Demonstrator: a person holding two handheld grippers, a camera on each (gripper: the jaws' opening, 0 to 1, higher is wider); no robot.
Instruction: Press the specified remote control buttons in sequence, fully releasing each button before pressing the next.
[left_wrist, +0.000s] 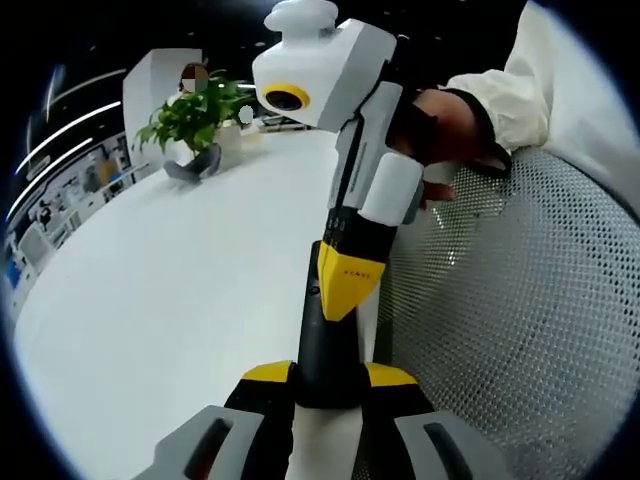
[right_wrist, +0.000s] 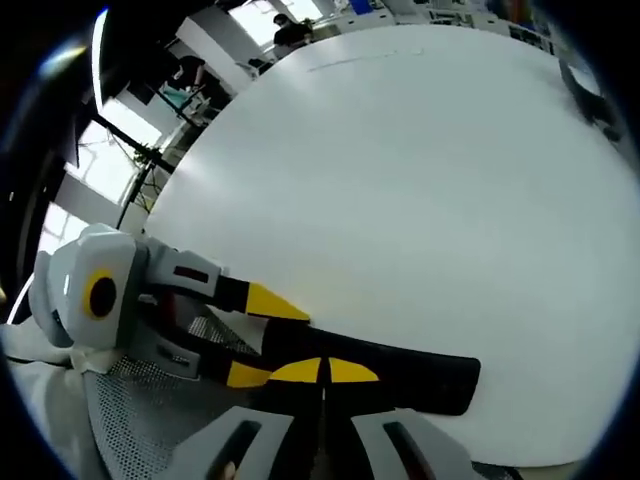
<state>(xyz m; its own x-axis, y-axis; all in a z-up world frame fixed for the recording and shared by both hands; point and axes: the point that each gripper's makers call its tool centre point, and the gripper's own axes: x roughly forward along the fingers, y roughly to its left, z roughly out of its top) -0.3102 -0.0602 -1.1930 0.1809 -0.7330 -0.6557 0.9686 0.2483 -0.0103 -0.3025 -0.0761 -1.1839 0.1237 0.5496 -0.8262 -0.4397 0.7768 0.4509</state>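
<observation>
Black plastic, long and slim, the single remote control (left_wrist: 322, 345) stands up from the bottom centre of the left gripper view. It is clamped between the yellow-tipped jaws of the left gripper (left_wrist: 328, 378), which are closed on its sides. In the right gripper view the same remote lies across the lower middle of the frame, above the white table (right_wrist: 400, 180).

The right gripper (left_wrist: 345, 290) comes down from the upper centre. Its two yellow tips are pressed together with nothing between them, forming one blunt point that sits on or just over the remote's face; contact is hard to confirm. No buttons can be made out.

To press well, I'd judge the left grip should hold steady while the joined tips push straight down on one key. They should then lift fully clear before shifting along.

Counted: one remote and two grippers. There is also one green potted plant (left_wrist: 195, 115) at upper left, one white mesh chair back (left_wrist: 520, 300) at right, and one hand (left_wrist: 440, 120) in a white sleeve.
</observation>
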